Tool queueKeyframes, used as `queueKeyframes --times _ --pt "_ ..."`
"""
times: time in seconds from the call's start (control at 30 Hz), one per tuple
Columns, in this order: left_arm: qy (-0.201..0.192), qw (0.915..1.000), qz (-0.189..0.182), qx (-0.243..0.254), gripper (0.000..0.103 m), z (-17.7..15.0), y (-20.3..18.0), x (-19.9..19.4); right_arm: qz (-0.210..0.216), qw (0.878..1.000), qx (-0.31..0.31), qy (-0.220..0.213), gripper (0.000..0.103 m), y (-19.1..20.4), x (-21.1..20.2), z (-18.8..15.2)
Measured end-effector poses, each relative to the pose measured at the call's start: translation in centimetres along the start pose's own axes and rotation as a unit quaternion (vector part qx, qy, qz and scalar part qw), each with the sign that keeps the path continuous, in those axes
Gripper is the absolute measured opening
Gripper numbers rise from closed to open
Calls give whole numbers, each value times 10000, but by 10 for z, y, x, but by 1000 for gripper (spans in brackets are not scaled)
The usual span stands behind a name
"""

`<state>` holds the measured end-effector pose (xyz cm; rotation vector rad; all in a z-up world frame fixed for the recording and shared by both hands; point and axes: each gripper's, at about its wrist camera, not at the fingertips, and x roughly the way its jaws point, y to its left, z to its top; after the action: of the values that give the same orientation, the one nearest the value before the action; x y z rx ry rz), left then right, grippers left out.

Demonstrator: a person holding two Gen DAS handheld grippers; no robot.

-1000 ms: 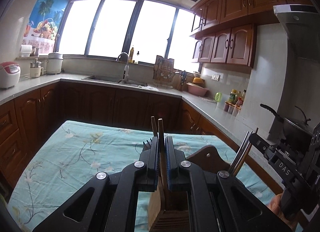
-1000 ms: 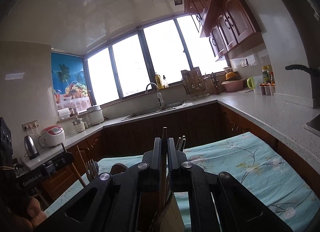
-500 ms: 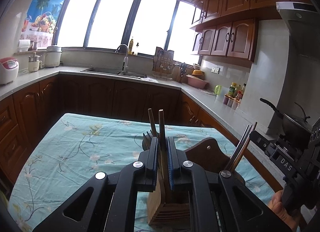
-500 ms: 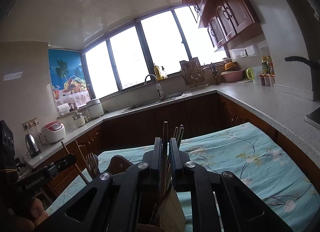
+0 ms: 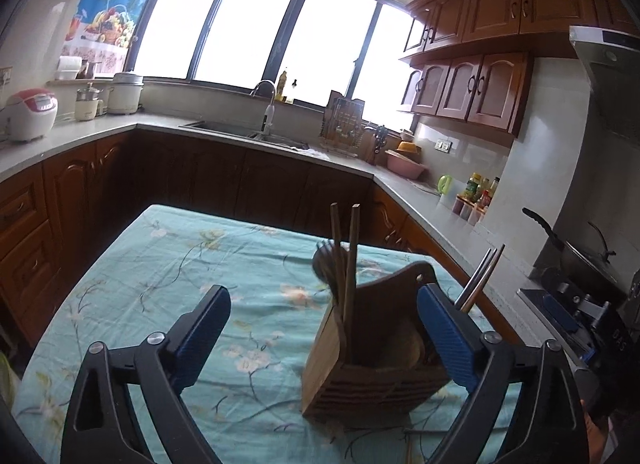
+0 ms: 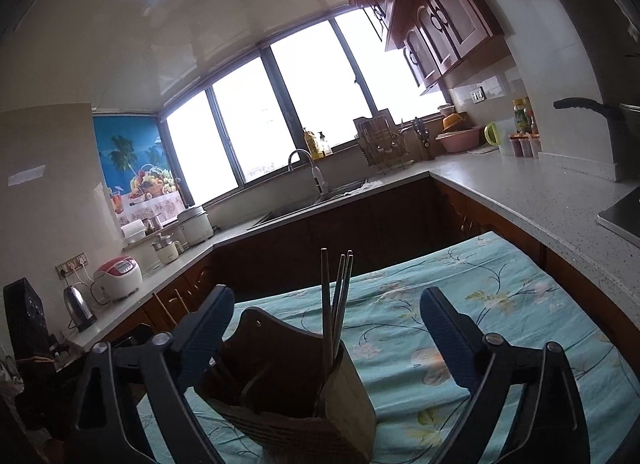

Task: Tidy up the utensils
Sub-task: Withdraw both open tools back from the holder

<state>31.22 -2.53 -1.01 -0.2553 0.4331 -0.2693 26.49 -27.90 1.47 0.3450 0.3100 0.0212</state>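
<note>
Wooden chopsticks stood released in the holder at lower centre; both the left gripper and the right gripper were opening, nothing clamped. Any remaining utensil would likely be sought next.

Ahead of your left claw the floral cloth on the counter lies bare, so you can pass on that side. The wooden utensil holder blocks your right half there, wooden chopsticks rising upright. Beside your right claw, metal chopsticks rise; cloth to their right lies free.
</note>
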Motion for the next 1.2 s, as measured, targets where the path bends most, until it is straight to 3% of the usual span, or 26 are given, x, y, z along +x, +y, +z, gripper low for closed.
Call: queueKeyframes --times 0.67,1.2 --pt "385 9985 395 -23 99 -22 -5 -103 189 9990 -228 343 103 27 -78 -33" --pt "228 9977 552 320 99 -44 -11 -178 195 9980 -415 426 103 40 -126 -55"
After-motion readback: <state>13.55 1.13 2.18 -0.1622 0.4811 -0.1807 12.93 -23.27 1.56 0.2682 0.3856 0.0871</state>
